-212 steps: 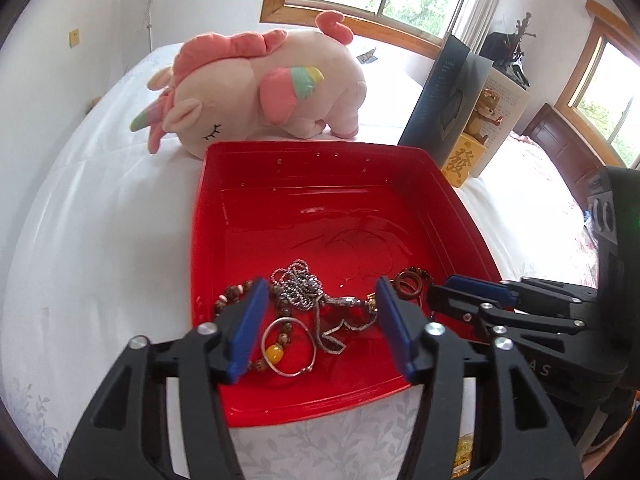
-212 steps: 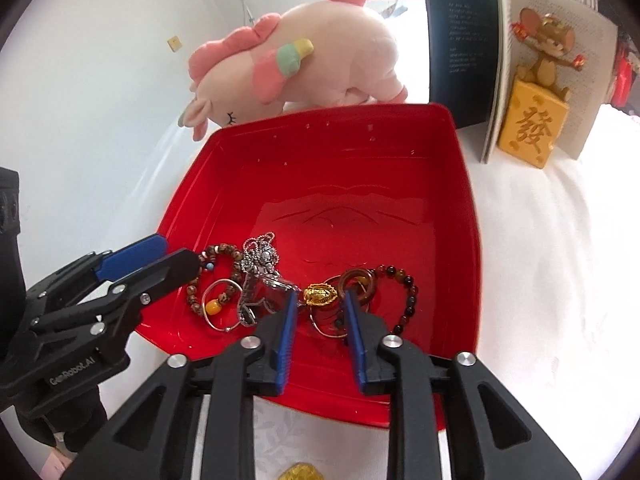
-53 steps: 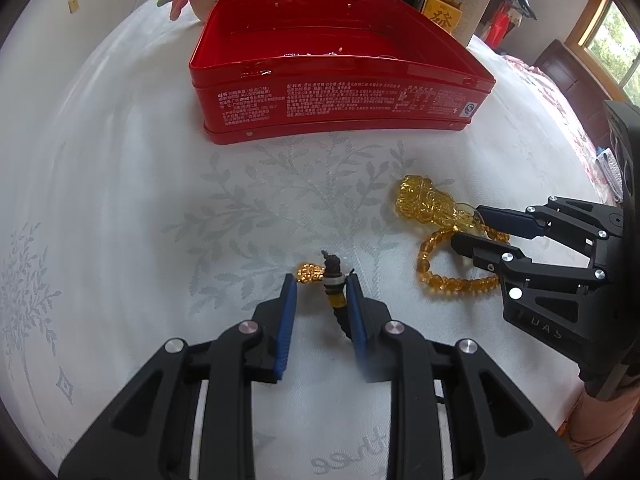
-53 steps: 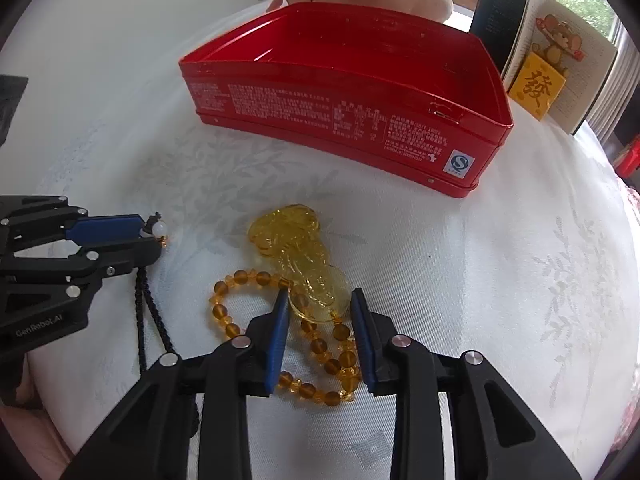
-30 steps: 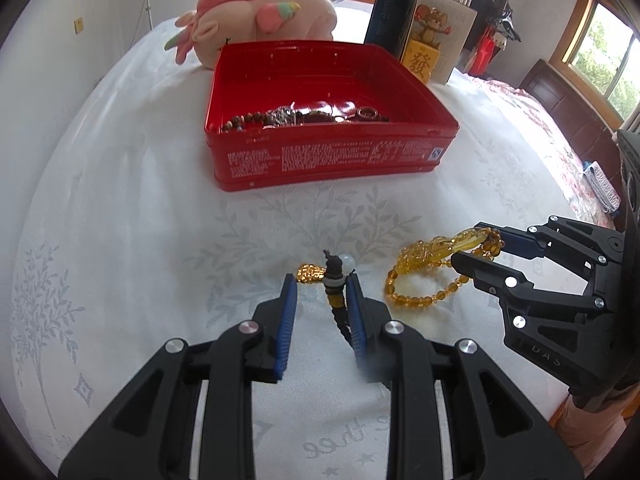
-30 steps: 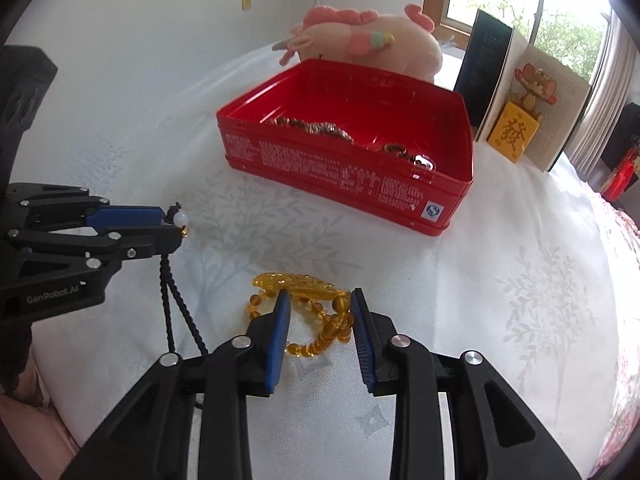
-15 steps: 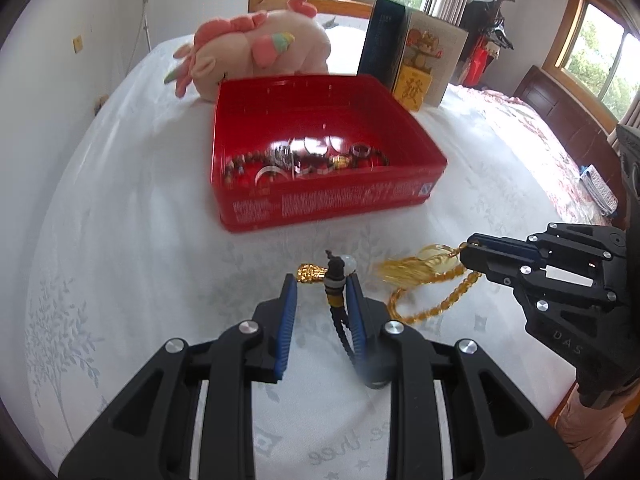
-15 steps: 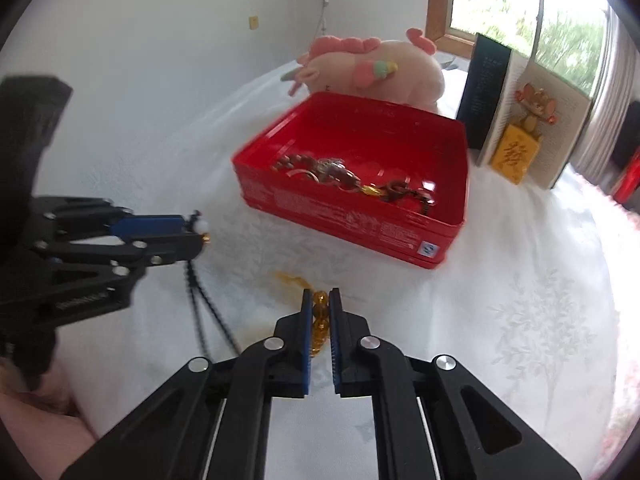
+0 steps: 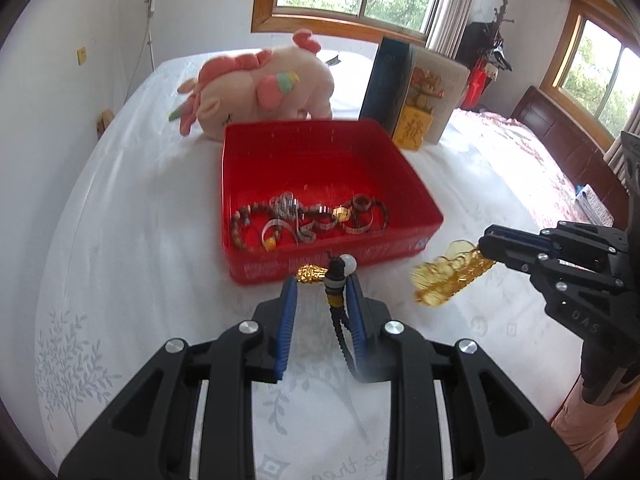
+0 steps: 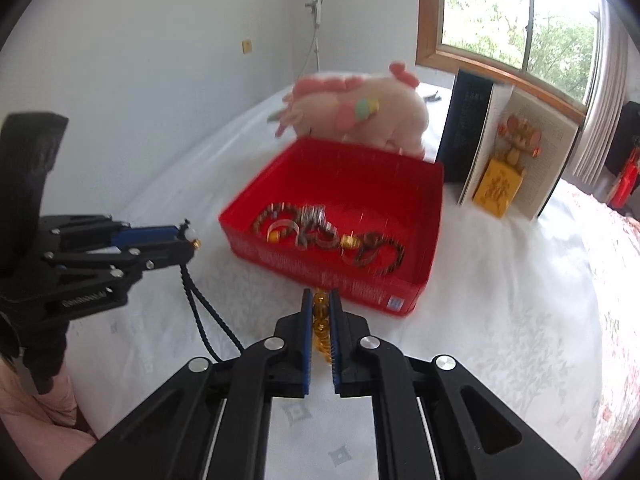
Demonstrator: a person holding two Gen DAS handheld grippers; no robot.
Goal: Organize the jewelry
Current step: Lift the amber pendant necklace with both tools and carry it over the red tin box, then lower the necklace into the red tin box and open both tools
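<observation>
A red tin box sits on the white bedspread and holds several bracelets and rings. My left gripper is shut on a black cord necklace with a white bead and gold charm; its cord hangs down. My right gripper is shut on a yellow amber bead bracelet, held in the air right of the box's front.
A pink unicorn plush lies behind the box. An open book with a mouse figure stands behind the box's right side. Wooden furniture stands at the far right.
Both grippers have risen and moved toward the red box. The amber bracelet is lifted fully off the bedspread. The box's inside shows more from above.
</observation>
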